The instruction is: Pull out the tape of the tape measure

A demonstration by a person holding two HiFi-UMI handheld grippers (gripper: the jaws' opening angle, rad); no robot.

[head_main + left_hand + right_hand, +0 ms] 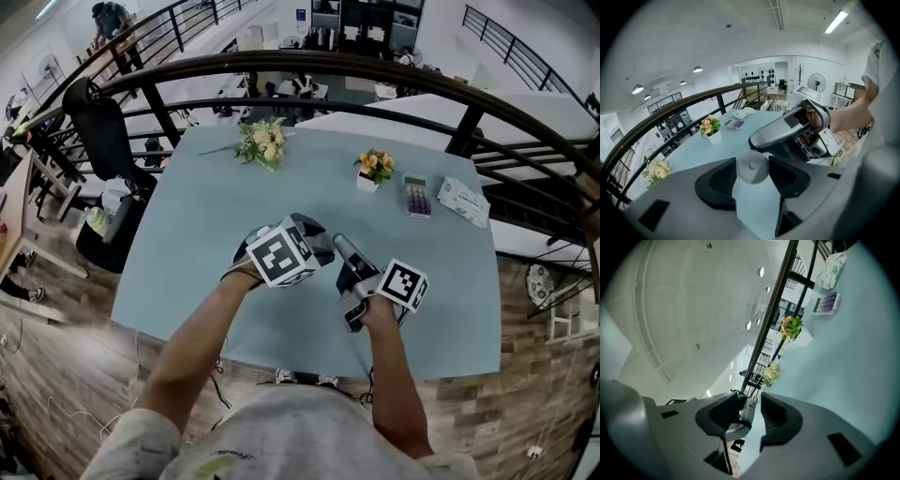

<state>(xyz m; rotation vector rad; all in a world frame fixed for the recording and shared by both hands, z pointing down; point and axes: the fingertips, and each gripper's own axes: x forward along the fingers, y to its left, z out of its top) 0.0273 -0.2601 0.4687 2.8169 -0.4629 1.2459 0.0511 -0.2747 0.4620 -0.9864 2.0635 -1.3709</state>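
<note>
Gripping one tape measure [751,168], seemingly

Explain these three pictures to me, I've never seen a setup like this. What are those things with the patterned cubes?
No robot here: a person holds a hand tool with tongs in each hand, and the cubes are part of those tools. One picture comes from a camera on the person's head, looking down; the other two from cameras riding on each tool. On the blue table are a bouquet, a pot of flowers, a calculator and a white-and-green packet. The left gripper has its tongs shut on a tape measure. The right gripper has open tongs around that tape measure's edge, a gap showing beside one pad.
</note>
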